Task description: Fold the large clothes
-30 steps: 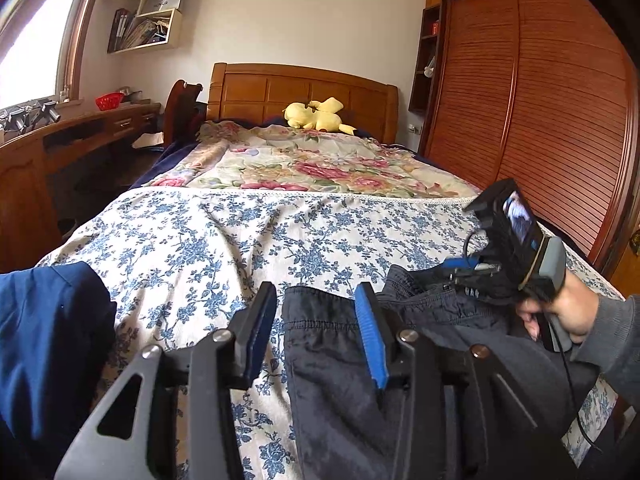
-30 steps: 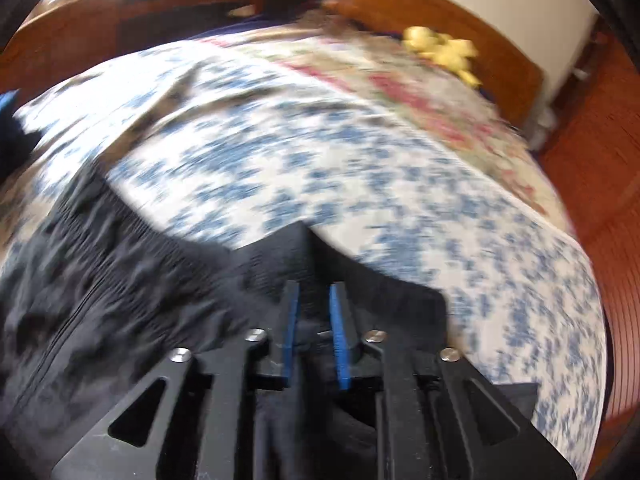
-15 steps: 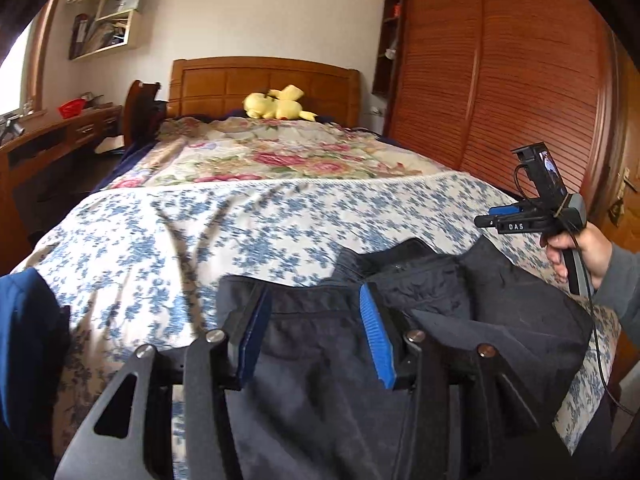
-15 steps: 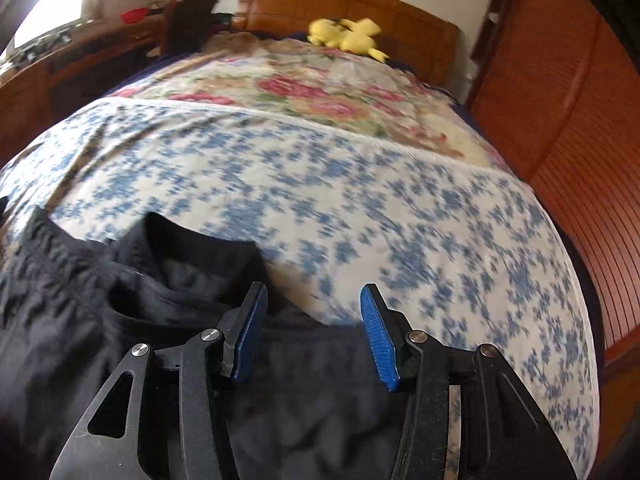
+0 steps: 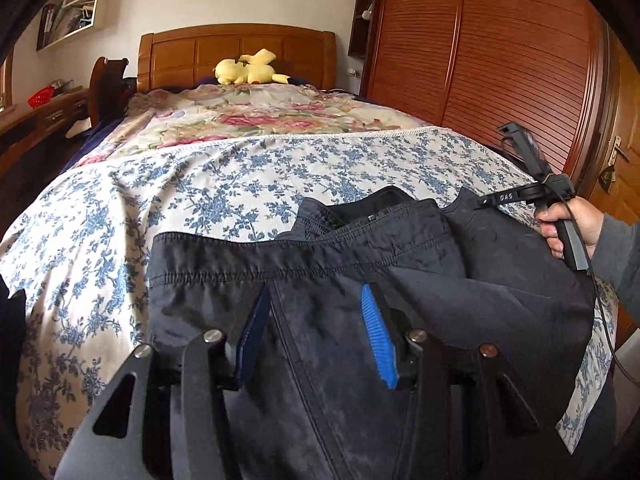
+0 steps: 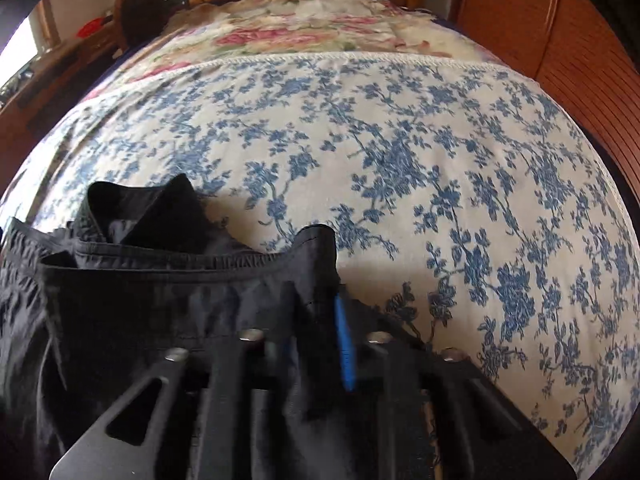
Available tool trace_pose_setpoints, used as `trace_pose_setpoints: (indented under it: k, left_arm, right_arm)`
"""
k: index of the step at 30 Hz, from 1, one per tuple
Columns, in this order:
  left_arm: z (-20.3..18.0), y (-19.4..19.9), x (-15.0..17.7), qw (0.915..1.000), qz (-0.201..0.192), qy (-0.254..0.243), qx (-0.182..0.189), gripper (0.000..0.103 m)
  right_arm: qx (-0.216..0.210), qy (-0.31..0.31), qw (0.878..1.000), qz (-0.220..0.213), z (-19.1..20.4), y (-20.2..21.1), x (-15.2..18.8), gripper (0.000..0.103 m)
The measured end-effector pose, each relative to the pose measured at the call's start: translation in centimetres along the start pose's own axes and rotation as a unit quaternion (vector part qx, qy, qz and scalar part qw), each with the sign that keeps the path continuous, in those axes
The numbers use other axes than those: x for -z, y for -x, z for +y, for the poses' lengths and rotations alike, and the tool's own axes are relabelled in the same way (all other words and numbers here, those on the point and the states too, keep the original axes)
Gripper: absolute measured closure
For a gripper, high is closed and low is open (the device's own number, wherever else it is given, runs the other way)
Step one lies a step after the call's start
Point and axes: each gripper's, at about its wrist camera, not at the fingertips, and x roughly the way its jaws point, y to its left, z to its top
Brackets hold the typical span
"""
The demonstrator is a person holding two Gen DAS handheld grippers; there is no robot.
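Right wrist shows our right hand-held gripper (image 6: 320, 328) has just clamped the dark garment's (image 6: 140, 300) waistband corner (left hand-held gripper (image 5: 316, 328) hangs open above), so folding can begin.

The trousers (image 5: 320, 320) lie spread on the bed (image 5: 240, 184) directly under and ahead of the left gripper (image 5: 316, 320), their waistband running across just beyond its fingertips. To that gripper's right, the right gripper (image 5: 520, 196) sits at the garment's far right corner, held in a hand (image 5: 568, 228). In the right wrist view, the right gripper (image 6: 320, 320) has a fold of the trousers (image 6: 160, 320) between its fingers (most of the garment lies to its left). Far ahead of both, a plush toy (image 5: 248, 70) rests against the headboard (image 5: 236, 52); a wardrobe (image 5: 500, 60) stands to the right.
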Motion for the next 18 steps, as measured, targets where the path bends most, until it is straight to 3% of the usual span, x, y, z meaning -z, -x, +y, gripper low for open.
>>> trace_pose_setpoints:
  k: [4, 7, 8, 12, 15, 18]
  left_arm:
    - [0.2, 0.0, 0.0, 1.0000, 0.000, 0.003, -0.001, 0.057]
    - [0.1, 0.1, 0.0, 1.0000, 0.000, 0.001, -0.004, 0.056]
    - [0.0, 0.1, 0.0, 1.0000, 0.000, 0.000, -0.004, 0.056]
    - [-0.2, 0.4, -0.1, 1.0000, -0.003, -0.007, -0.004, 0.056]
    - [-0.3, 0.7, -0.1, 0.9999, -0.005, -0.009, -0.004, 0.056]
    - [-0.5, 1.0, 0.0, 0.9999, -0.005, -0.011, -0.006, 0.055]
  right_arm:
    - [0.004, 0.028, 0.998, -0.063, 0.9, 2.6, -0.7, 0.098]
    - [0.043, 0.015, 0.993, -0.109, 0.3, 4.3, -1.5, 0.099]
    - [0.075, -0.001, 0.991, -0.111, -0.4, 4.3, -1.9, 0.099]
    - [0.107, -0.034, 0.991, -0.073, -2.5, 2.2, -1.9, 0.099]
    - [0.102, -0.040, 0.992, -0.066, -2.5, 1.9, -1.2, 0.098]
    - [0.101, -0.028, 0.992, -0.064, -1.5, 2.6, -0.7, 0.090]
